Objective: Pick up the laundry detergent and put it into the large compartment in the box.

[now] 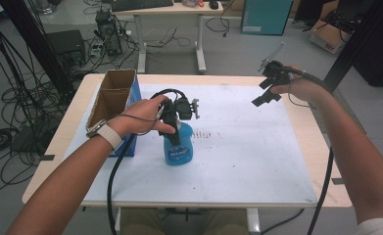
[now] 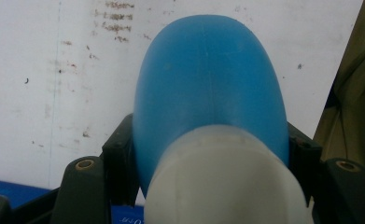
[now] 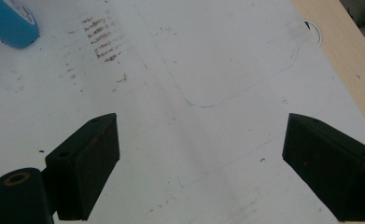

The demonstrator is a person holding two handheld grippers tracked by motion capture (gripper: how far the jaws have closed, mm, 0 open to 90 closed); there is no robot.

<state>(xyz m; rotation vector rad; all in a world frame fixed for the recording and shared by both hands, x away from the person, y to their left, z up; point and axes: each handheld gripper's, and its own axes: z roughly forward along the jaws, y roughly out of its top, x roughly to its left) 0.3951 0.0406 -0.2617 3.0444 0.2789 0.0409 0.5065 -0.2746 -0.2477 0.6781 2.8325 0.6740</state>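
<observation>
While my left gripper (image 1: 172,128) clamped the blue bottle (image 1: 179,147) upright on the table (image 1: 257,161), my right gripper (image 3: 201,163) hung open, apart; placing it remained.

A lab: cables (image 1: 12,98) tangle on the floor beside a computer tower (image 1: 66,46).

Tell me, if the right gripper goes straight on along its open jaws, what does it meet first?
Probably the bare white sheet on the table; nothing stands between the right gripper and it.
</observation>
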